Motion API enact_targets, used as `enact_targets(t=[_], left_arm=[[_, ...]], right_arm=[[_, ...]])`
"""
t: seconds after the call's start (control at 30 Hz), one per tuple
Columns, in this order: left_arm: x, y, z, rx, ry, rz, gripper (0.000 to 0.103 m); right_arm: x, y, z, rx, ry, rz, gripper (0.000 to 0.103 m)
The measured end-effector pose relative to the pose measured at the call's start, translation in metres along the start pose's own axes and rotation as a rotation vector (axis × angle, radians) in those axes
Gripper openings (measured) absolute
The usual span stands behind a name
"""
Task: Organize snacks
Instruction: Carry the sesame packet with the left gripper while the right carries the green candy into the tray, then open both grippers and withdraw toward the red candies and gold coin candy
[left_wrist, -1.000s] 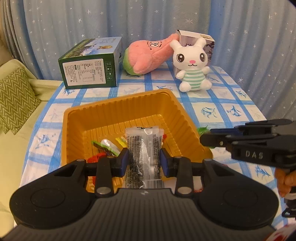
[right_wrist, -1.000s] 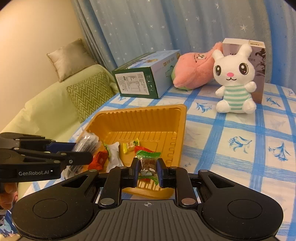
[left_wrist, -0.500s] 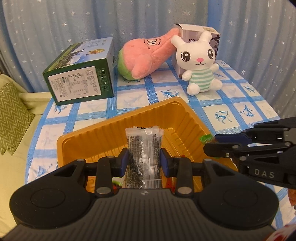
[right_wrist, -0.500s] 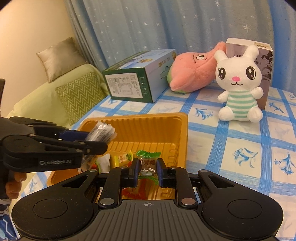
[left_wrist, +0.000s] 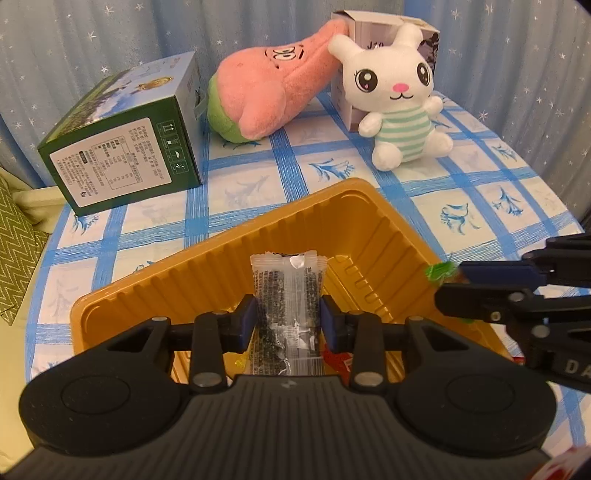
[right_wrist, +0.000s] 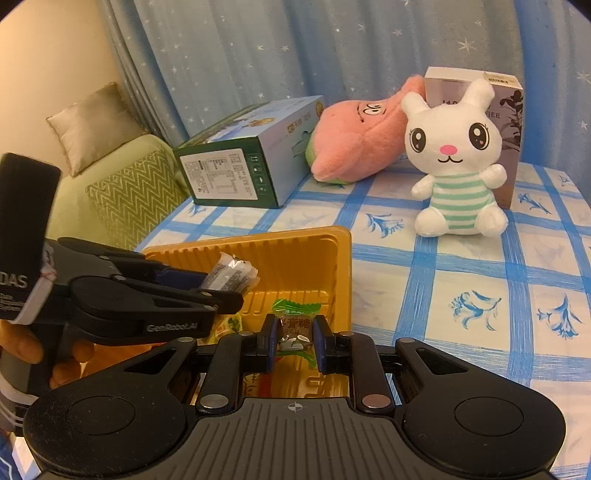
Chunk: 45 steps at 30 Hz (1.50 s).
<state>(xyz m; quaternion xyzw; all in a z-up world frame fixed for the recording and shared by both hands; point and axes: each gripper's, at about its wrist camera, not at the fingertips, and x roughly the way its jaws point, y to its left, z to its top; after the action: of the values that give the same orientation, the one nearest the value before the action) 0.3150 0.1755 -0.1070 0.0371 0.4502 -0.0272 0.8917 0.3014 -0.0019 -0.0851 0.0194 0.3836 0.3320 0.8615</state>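
**Both grippers with snacks over orange tray**

Right gripper (right_wrist: 294, 345) near centre, pads clamped on a small green-wrapped candy (right_wrist: 295, 325) above the near right part of the ribbed orange plastic tray (right_wrist: 343, 266). Left gripper (right_wrist: 225, 291) comes in from the left, jaws opening, with a clear packet of dark snack (right_wrist: 231, 275) between them, over the tray. A hand (right_wrist: 33, 350) grips its handle. Far on the blue-checked tablecloth (right_wrist: 461, 273): green-and-blue carton (right_wrist: 240, 166), pink plush (right_wrist: 354, 147), white bunny plush in a striped shirt (right_wrist: 454, 166), grey box (right_wrist: 506, 110). Green sofa with cushions (right_wrist: 122, 184) far left.
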Motion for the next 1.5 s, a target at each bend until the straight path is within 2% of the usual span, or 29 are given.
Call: enact_targets(t=[0.33,0.83,1.0,1.1,1.17,1.23,1.33,1.5], left_arm=[[0.003,0.010,0.001,-0.025,0.007,-0.026,0.034],[-0.021,0.047,-0.013,-0.112,-0.004,-0.005,0.034],[-0.027,0.053,-0.020,-0.130,-0.006,0.005,0.034],[-0.031,0.057,-0.024,-0.154,-0.003,0.009,0.037],[-0.034,0.058,-0.026,-0.163,-0.003,0.014,0.038],[-0.037,0.058,-0.027,-0.171,-0.001,0.020,0.040],[-0.046,0.056,-0.030,-0.180,-0.011,0.025,0.045],[-0.066,0.049,-0.036,-0.174,-0.031,0.035,0.046]], right_arm=[[0.005,0.000,0.004,0.004,0.007,-0.016,0.021],[0.034,0.012,0.013,-0.028,0.029,-0.017,0.021],[0.041,0.015,0.014,-0.028,0.005,-0.030,0.021],[0.043,0.013,0.015,0.003,0.003,-0.024,0.022],[0.041,0.012,0.014,0.014,0.000,-0.011,0.027],[0.037,0.012,0.013,0.012,-0.006,-0.016,0.047],[0.024,0.014,0.009,-0.003,-0.021,-0.008,0.056],[0.001,0.017,-0.001,0.001,-0.029,0.000,0.062]])
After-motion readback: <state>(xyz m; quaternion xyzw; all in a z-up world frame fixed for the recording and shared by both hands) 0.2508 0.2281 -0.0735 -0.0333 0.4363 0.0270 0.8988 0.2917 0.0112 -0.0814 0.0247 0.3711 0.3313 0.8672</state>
